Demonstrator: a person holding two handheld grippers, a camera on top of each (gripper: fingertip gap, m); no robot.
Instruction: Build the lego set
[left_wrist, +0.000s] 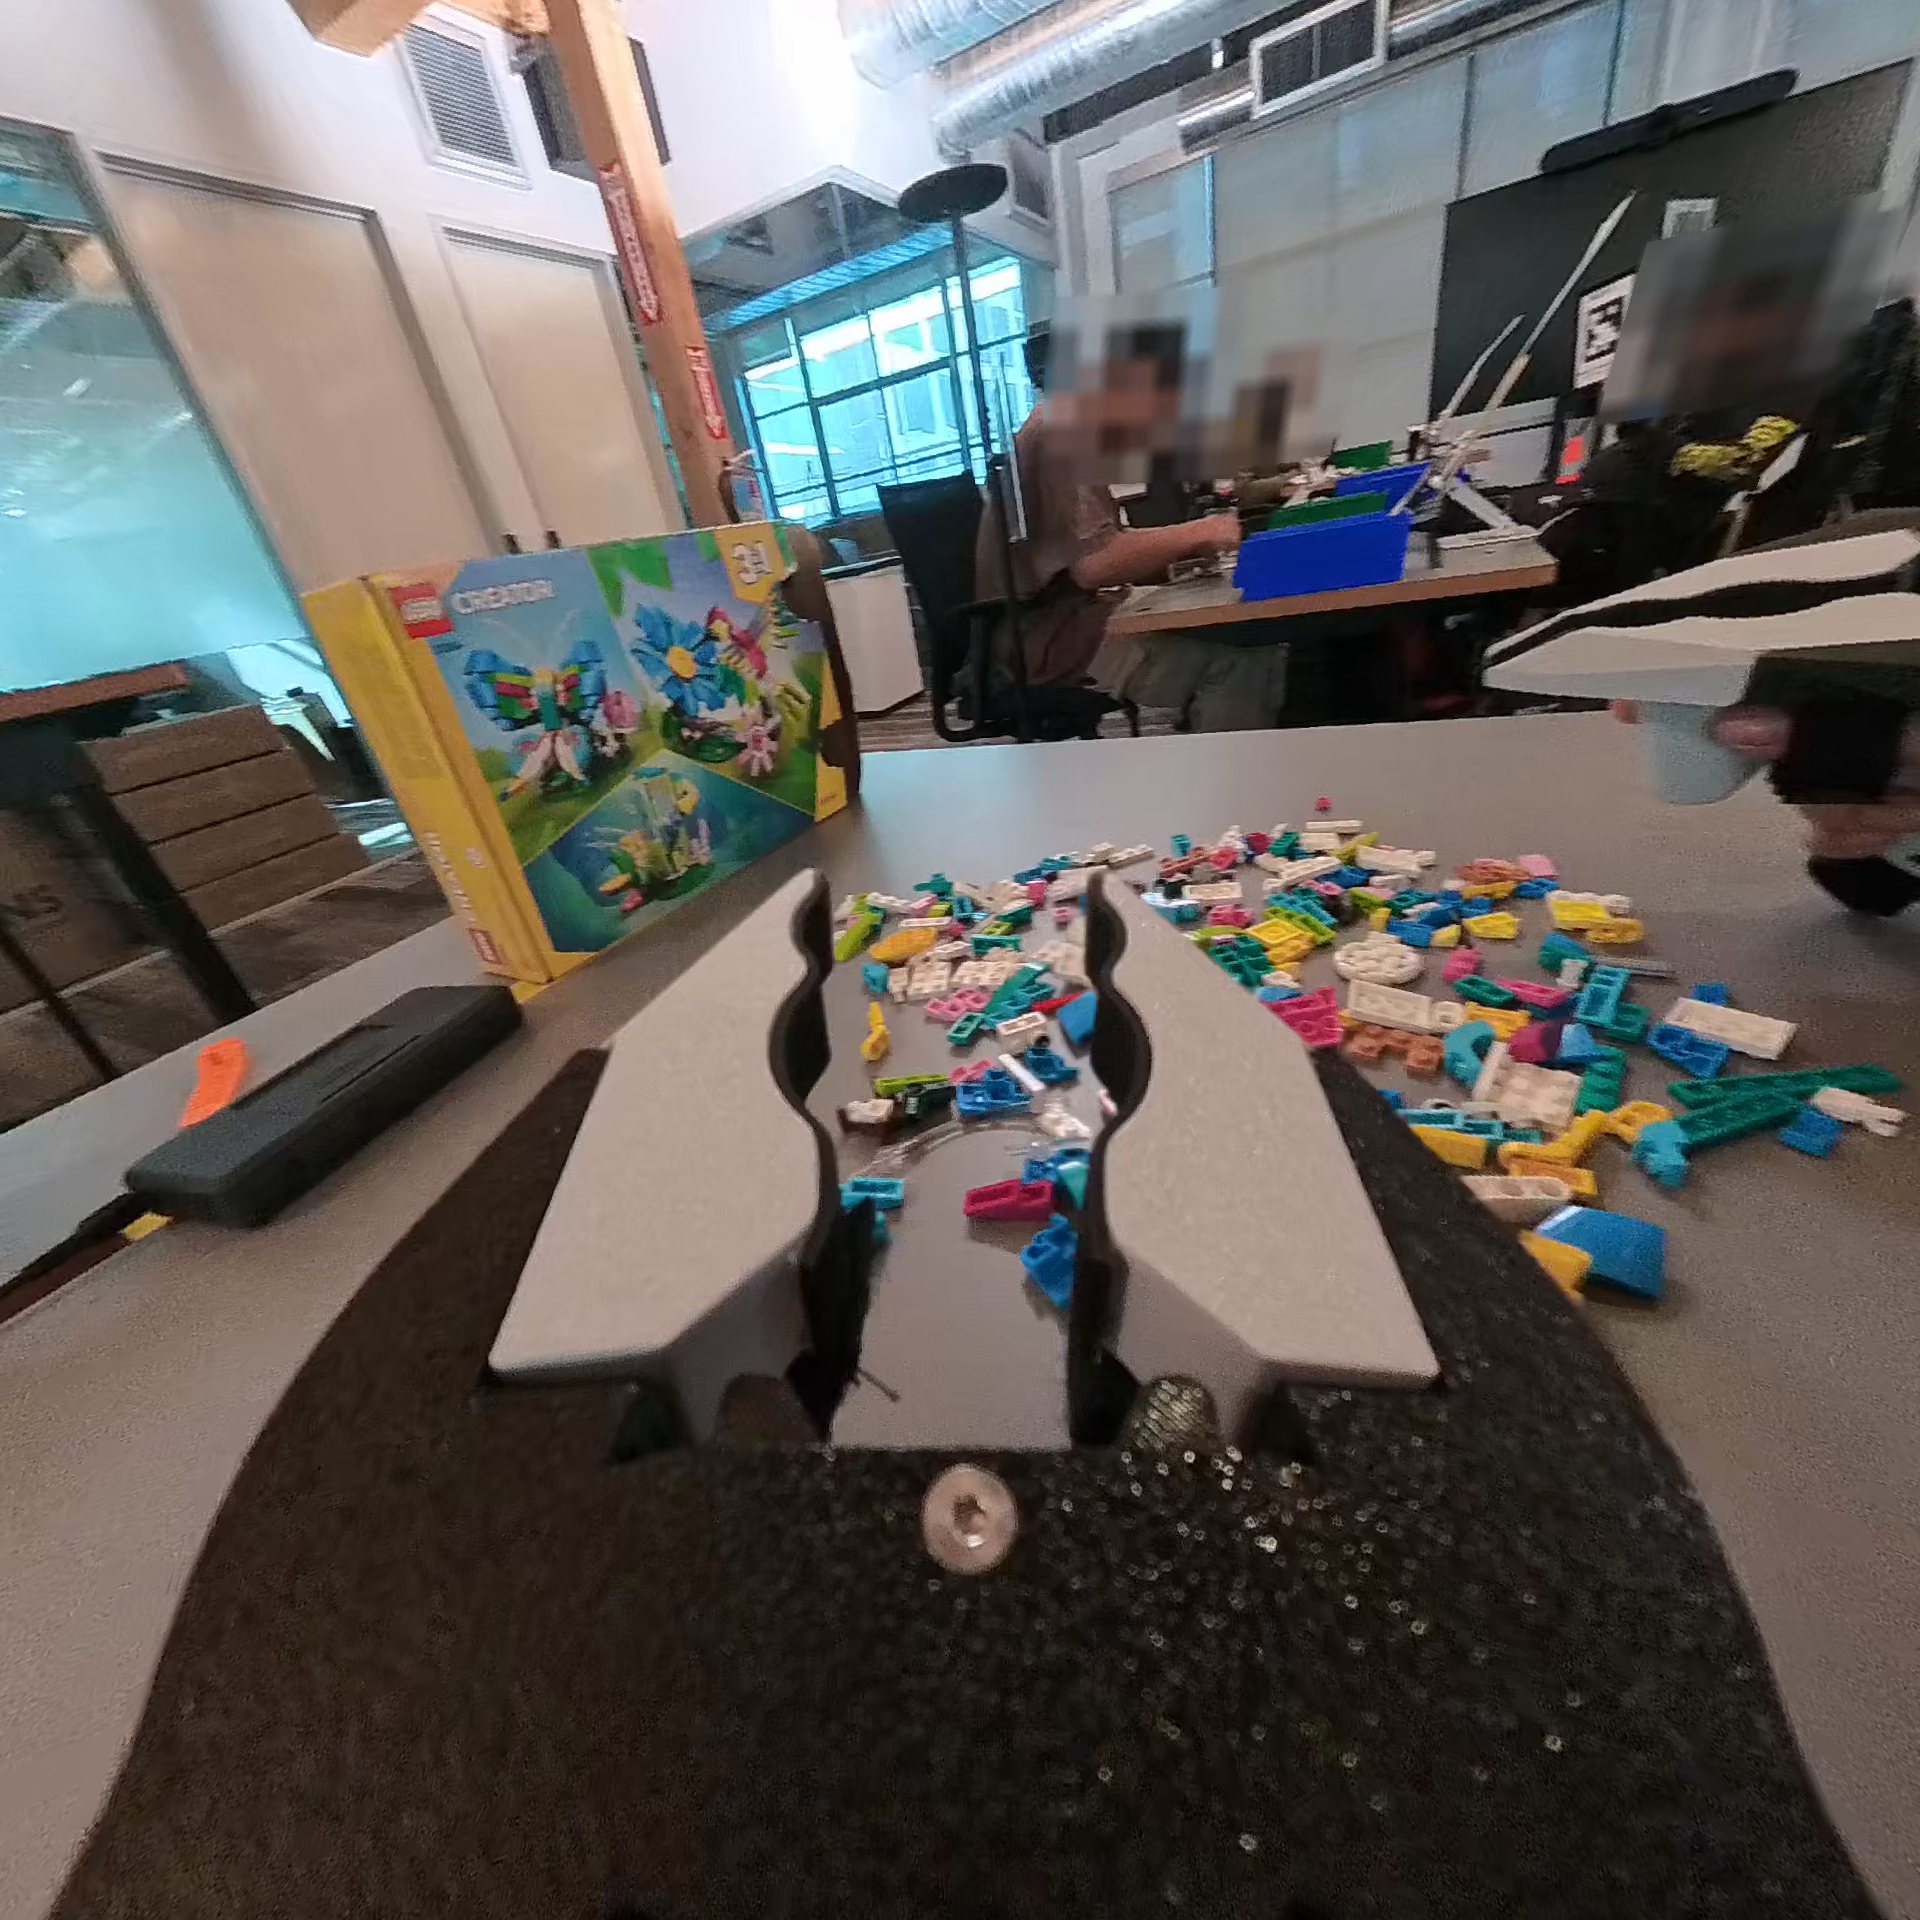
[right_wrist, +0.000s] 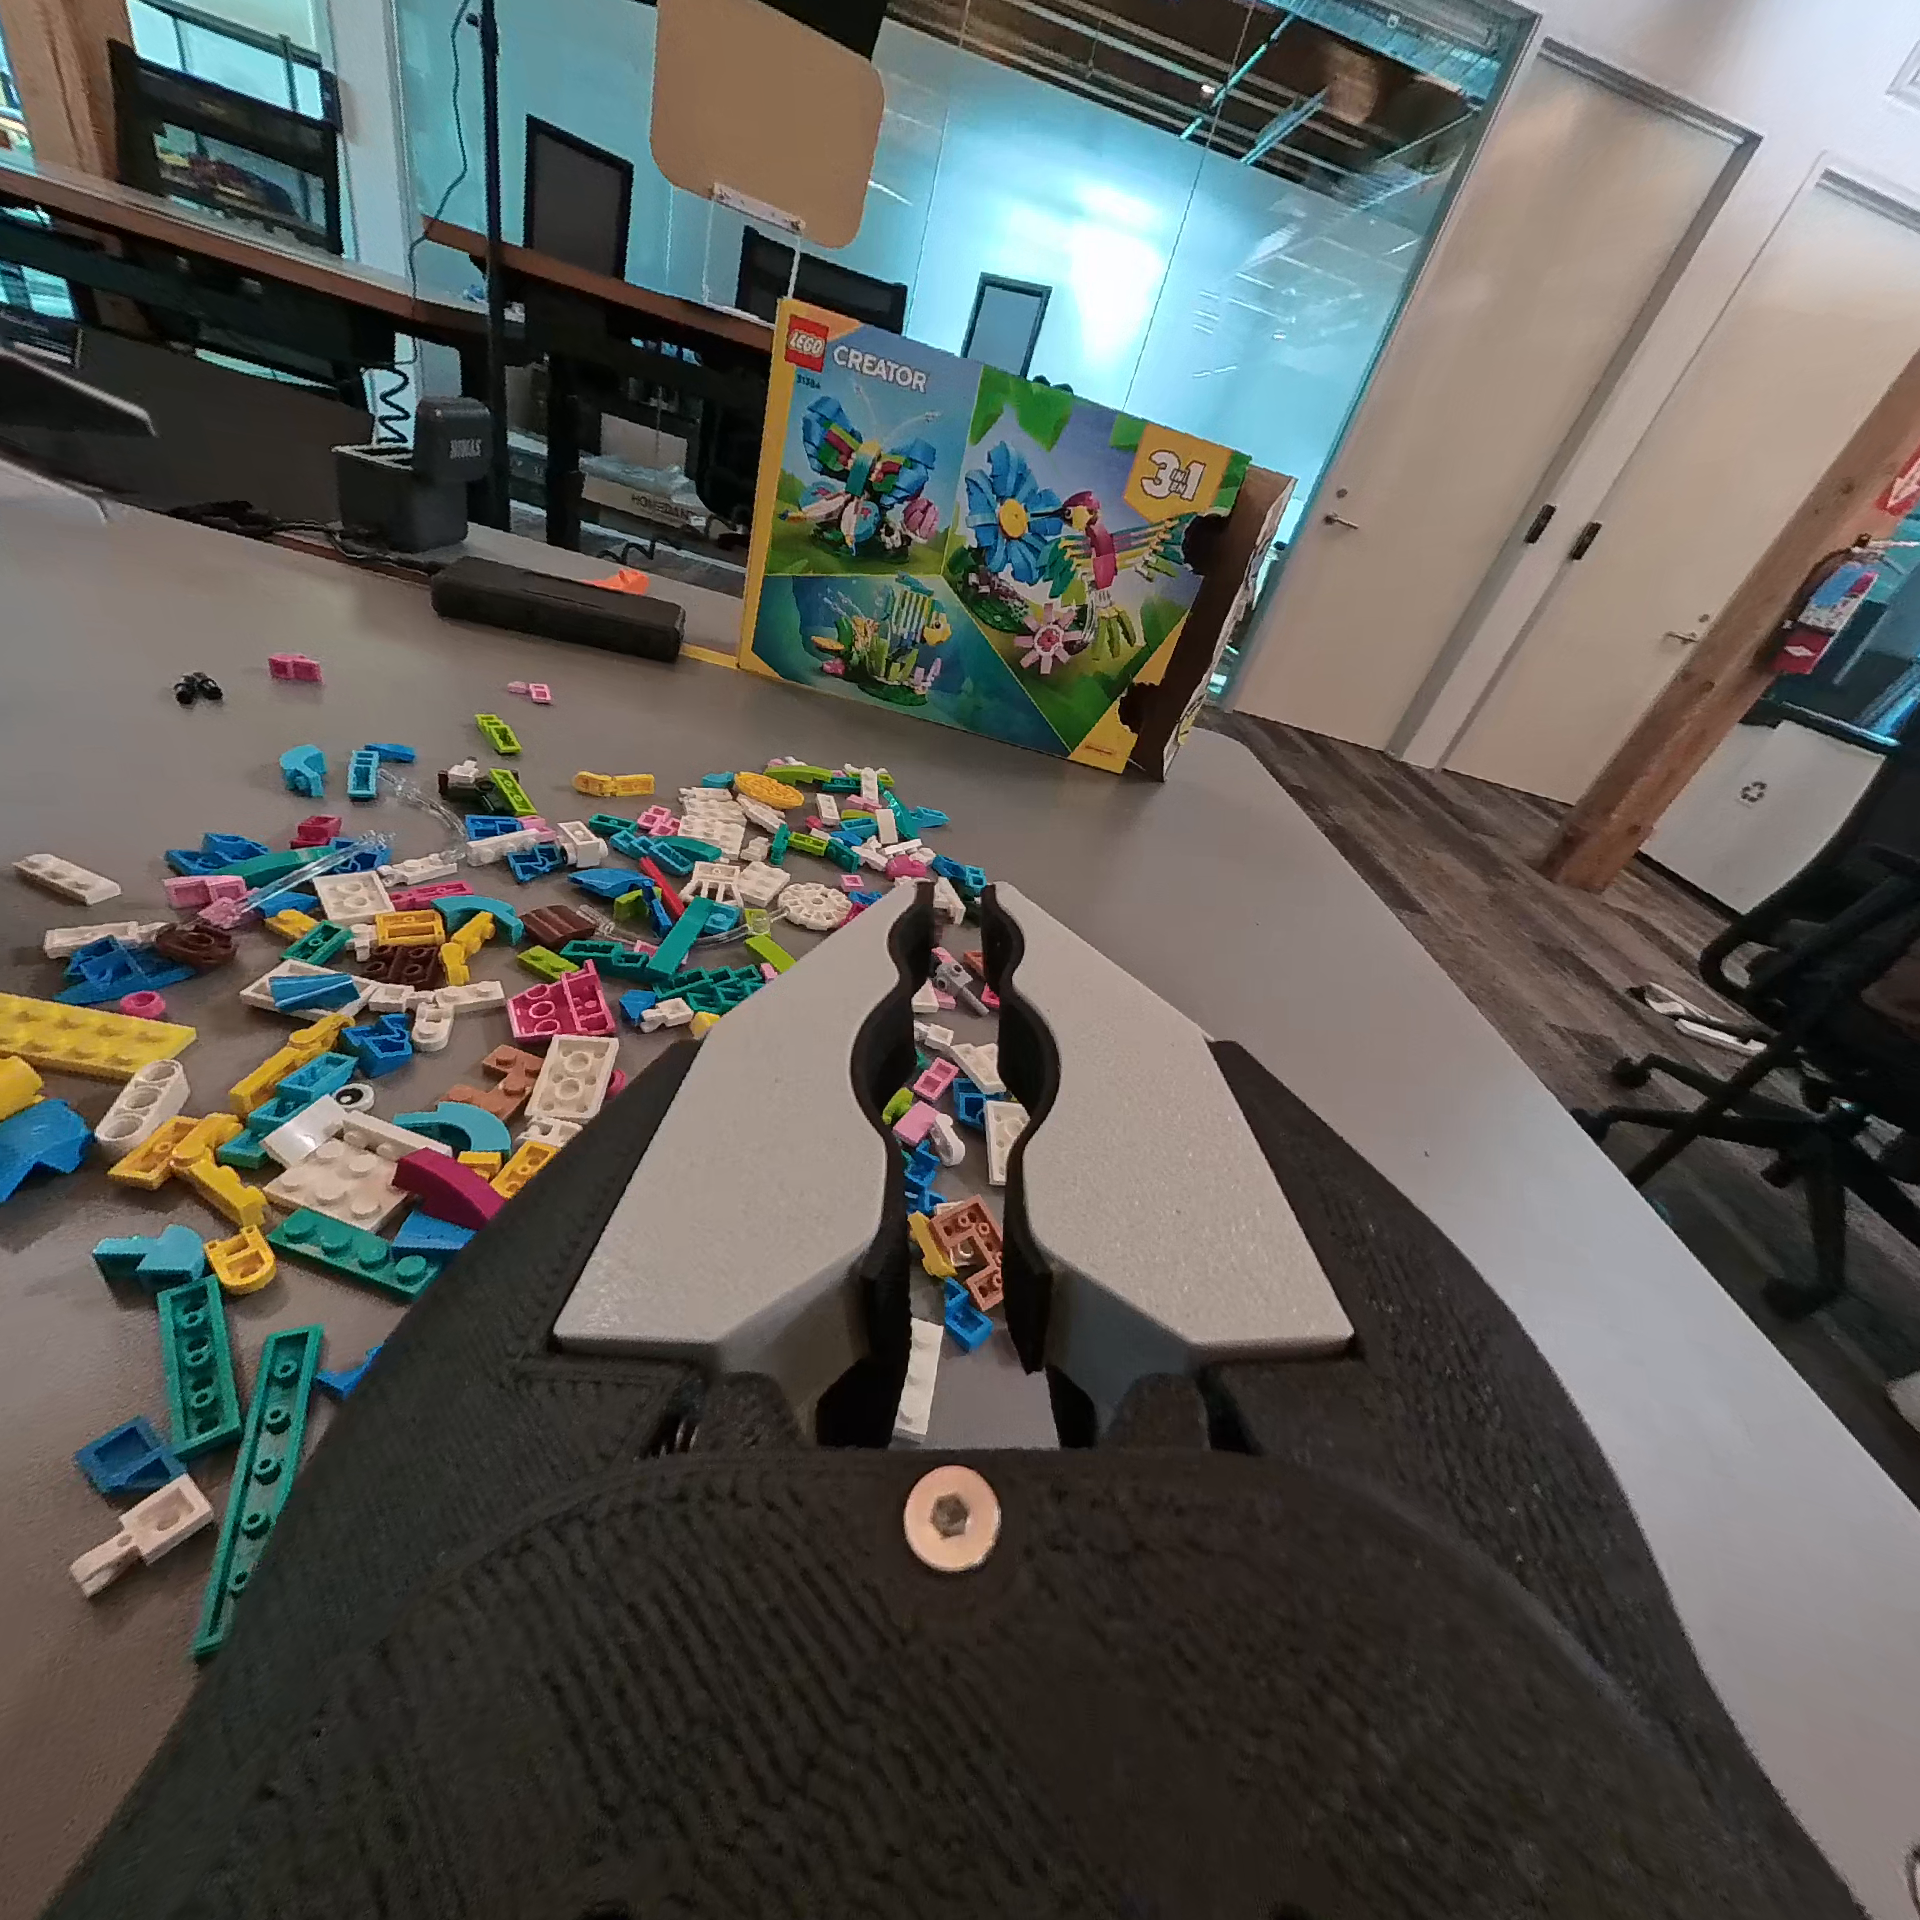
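Several loose lego pieces in blue, teal, pink, yellow and white lie scattered on the grey table. My left gripper is open and empty, low over the near left edge of the pile. My right gripper has only a narrow gap between its jaws and holds nothing; it hovers over the right side of the pile. It also shows in the left wrist view, raised at the far right. The lego set box stands upright behind the pile.
A black oblong case and an orange tool lie left of the box near the table's edge. The table's right edge drops to the floor, where an office chair stands. People sit at another table behind. Left tips to right tips: about 25 cm. My left gripper's tips are some 30 cm from the black oblong case. It turns up in the right wrist view as well.
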